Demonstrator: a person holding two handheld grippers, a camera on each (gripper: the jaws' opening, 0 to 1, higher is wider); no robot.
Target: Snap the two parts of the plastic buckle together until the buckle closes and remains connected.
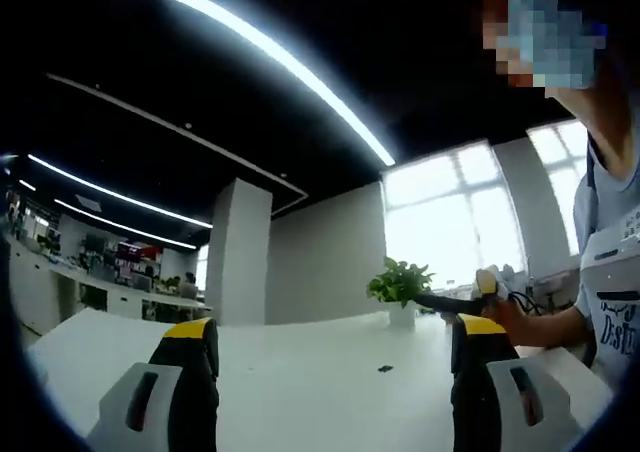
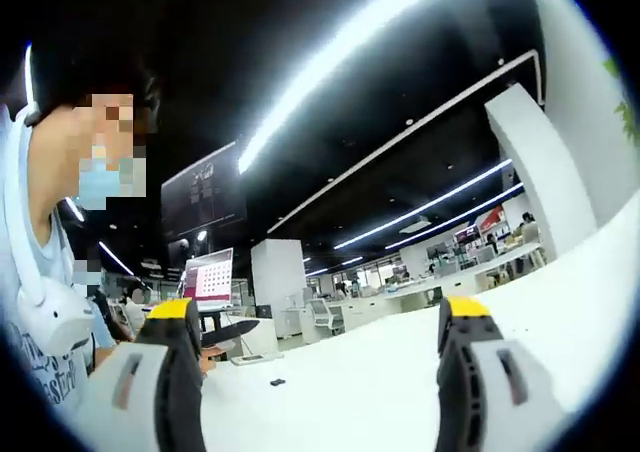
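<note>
A: Left gripper view: your left tool is spread apart, empty; a small dark piece, maybe the buckle, lies on the white surface.

B: Right tool too, jaws apart. Both ride high, so you risk losing the buckle from frame.

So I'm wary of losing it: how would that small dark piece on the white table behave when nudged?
The small dark piece looks tiny and flat, so probably light and apt to skid across the smooth white table. It likely won't roll. Too small here to judge stiffness.
</note>
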